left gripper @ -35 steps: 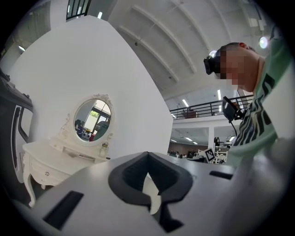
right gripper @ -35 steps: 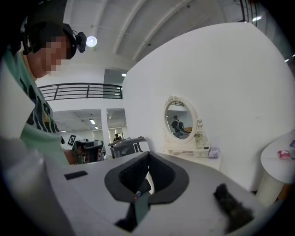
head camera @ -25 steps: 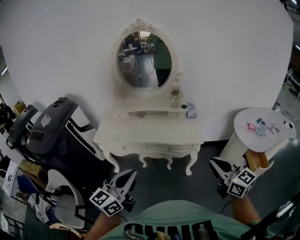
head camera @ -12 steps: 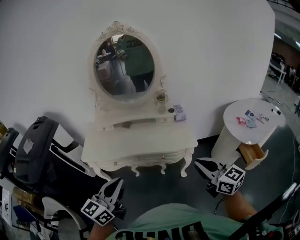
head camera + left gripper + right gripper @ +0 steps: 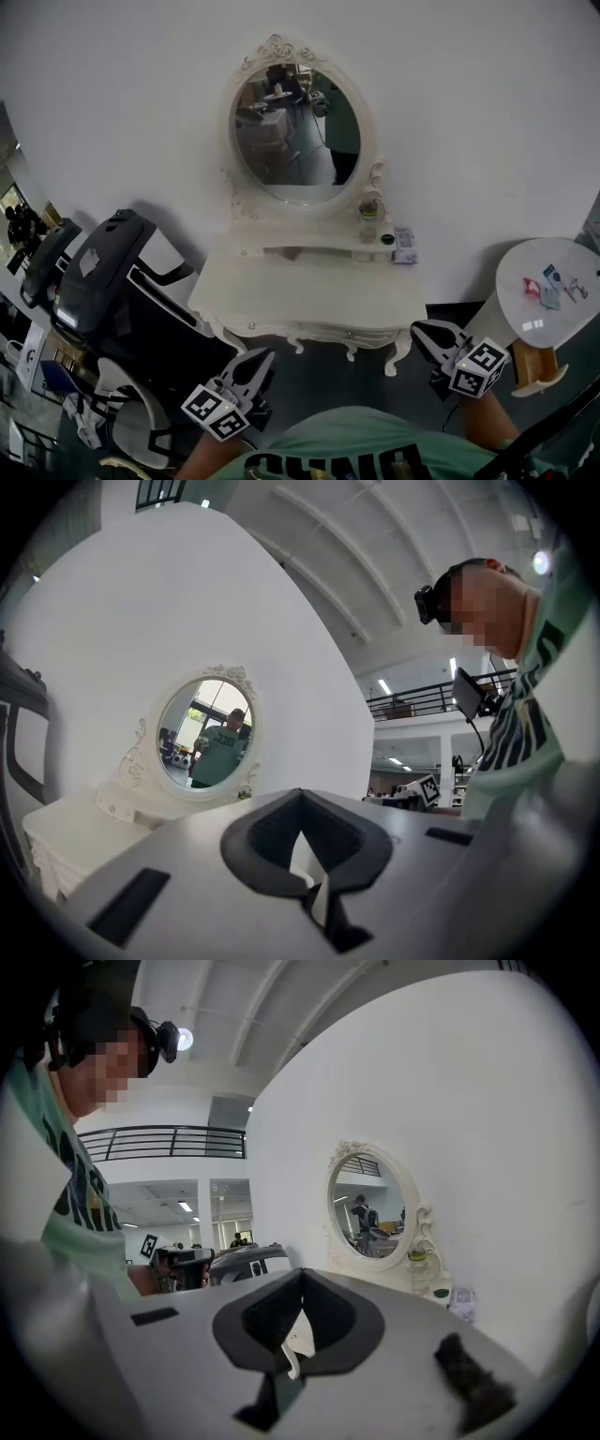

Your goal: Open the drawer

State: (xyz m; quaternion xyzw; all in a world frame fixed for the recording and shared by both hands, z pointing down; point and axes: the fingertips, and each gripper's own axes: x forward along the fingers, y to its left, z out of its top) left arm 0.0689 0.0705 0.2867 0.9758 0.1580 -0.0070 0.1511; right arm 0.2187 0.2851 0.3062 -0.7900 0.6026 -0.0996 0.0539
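Note:
A white vanity table (image 5: 281, 291) with an oval mirror (image 5: 298, 131) stands against the white wall. Its drawer (image 5: 300, 329) runs along the front apron with two small knobs and is closed. My left gripper (image 5: 265, 355) hovers below the table's front left, short of the drawer, shut and empty. My right gripper (image 5: 419, 329) is off the table's front right corner, also shut with nothing in it. In the left gripper view the left gripper (image 5: 300, 793) points level, with the mirror (image 5: 206, 728) off to its left. In the right gripper view the right gripper (image 5: 302, 1271) points level, with the mirror (image 5: 367, 1207) to its right.
A black chair (image 5: 98, 267) with bags stands left of the vanity. A round white side table (image 5: 539, 305) with small items stands at the right. A jar (image 5: 368, 217) and a small box (image 5: 405, 246) sit on the vanity's upper shelf. Dark floor lies in front.
The head view swung left, then back right. The vanity now looks nearer and larger. Both grippers have come forward toward its front, still shut and empty.

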